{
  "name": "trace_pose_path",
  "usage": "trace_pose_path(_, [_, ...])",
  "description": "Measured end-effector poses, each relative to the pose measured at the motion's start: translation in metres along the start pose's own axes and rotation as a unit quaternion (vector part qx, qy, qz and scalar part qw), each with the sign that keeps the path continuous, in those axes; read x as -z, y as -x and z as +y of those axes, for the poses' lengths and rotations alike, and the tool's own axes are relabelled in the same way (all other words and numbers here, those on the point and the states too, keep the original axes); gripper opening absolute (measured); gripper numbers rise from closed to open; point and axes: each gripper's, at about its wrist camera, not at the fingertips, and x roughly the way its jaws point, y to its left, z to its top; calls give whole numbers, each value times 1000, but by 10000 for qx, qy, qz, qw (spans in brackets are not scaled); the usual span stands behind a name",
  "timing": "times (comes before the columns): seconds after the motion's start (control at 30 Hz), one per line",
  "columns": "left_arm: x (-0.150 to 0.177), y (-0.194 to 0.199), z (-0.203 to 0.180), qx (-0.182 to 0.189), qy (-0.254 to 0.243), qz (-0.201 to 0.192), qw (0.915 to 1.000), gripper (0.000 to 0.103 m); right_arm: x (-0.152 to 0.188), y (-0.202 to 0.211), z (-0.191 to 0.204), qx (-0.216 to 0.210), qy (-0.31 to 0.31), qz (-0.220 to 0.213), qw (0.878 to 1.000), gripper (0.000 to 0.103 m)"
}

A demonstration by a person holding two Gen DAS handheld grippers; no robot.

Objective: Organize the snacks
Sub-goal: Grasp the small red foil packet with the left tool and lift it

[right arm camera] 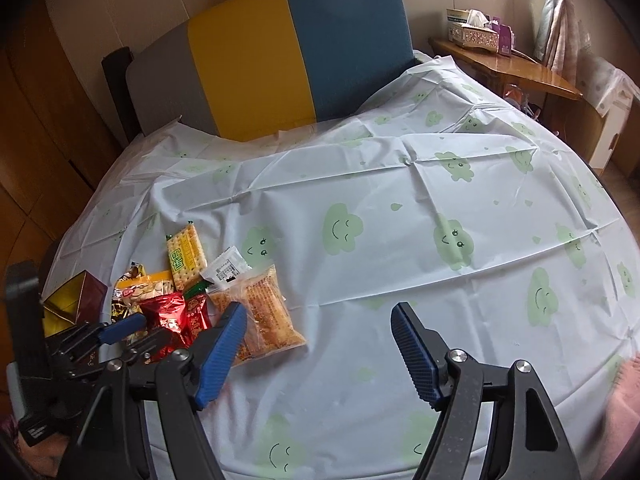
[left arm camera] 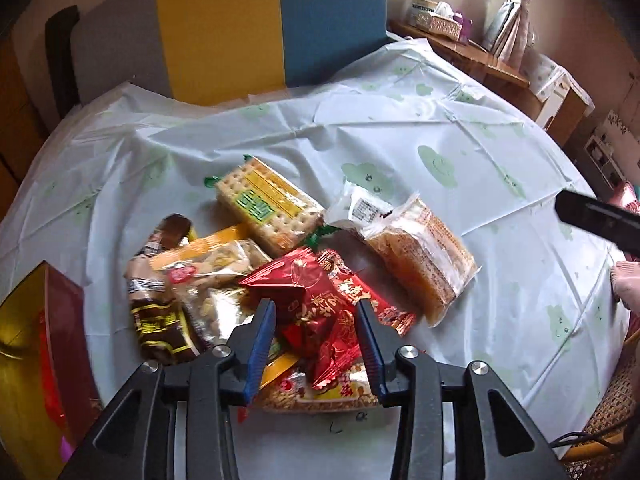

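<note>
While the left tongs (left arm camera: pixel 316 308) straddle a red foil packet (left arm camera: pixel 308 300), the snack heap waits.
Pads spread, not visibly pinching; packets lie heaped at the table's (right arm camera: pixel 400 220) near left beside a gold-lined box (right arm camera: pixel 74 298), presumably their destination. Right tongs (right arm camera: pixel 320 322) hover spread and empty, well right.

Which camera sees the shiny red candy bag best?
The left wrist view: the red candy bag fills the middle, between the left gripper's blue fingers. In the right wrist view it is small, far left, partly hidden by that gripper.

Red box (left arm camera: pixel 60 312) cut off at left edge; red wrappers' (left arm camera: pixel 316 312) print unreadable
</note>
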Motion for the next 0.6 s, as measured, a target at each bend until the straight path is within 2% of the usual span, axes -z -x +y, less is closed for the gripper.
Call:
trace_pose_path(0.07, [1,-5,-6,81,-102,-42,9999,40,0,0,0,-7,4,-7,10000,75])
trace_pose_path(0.23, [5,-5,-17,220,-310,-272,9989,23,0,-3,2,74,78,23,9999,75])
trace_pose_path(0.3, [6,-4,-15,325,-293,-258,9987,21,1,-3,3,99,118,34,9999,75])
trace_pose_path(0.4, [13,-5,-16,618,-338,-93,9975,21,2,-3,3,175,150,42,9997,75])
trace_pose_path(0.5, [18,-5,-18,616,-336,-30,9975,22,2,-4,2,205,145,50,9997,75])
trace_pose_path(0.57, [16,-7,-14,700,-133,79,9974,32,2,-4,2,228,146,57,9996,75])
trace_pose_path(0.6, [15,-8,-11,777,19,130,9969,34,2,-4,1,229,140,63,9996,75])
